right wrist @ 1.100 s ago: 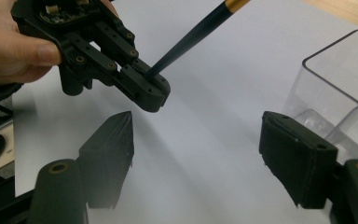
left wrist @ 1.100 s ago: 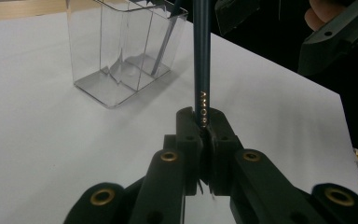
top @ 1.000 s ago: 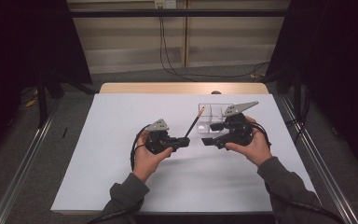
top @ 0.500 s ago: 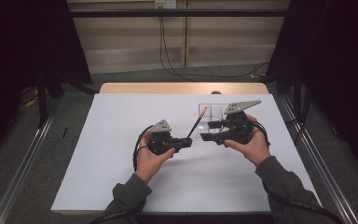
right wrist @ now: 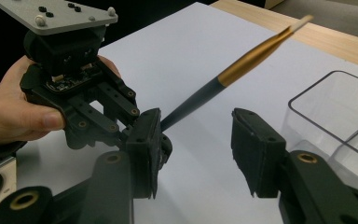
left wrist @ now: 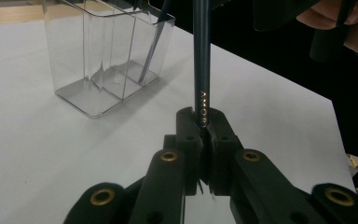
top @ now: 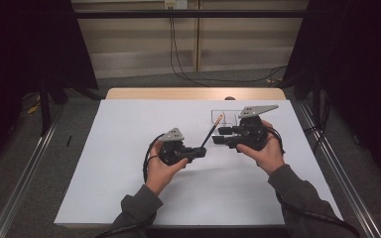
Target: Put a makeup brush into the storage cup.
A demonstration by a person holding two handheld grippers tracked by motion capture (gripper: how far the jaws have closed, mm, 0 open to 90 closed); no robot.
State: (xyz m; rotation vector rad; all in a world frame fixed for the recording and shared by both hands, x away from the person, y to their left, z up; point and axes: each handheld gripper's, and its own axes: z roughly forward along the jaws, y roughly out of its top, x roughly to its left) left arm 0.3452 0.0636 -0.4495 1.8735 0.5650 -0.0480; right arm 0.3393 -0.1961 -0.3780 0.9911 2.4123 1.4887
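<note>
Here, a slim brush passes between two hand-held grippers over the white desk.

From the high view, the left gripper (top: 202, 151) clamps the dark brush (top: 211, 131) by its lower end near the desk's middle; the shaft slants up toward the far right corner, where a clear holder (top: 225, 115) stands. The right gripper (top: 217, 136) sits just beside the shaft. In the left gripper view, the pads pinch the lettered handle (left wrist: 201, 93) tight. In the right gripper view, the jaws have just been closing, half apart, with the brush's dark shaft (right wrist: 193, 101) above the gap between them, untouched; its gold ferrule (right wrist: 256, 54) points up toward the far edge.
</note>
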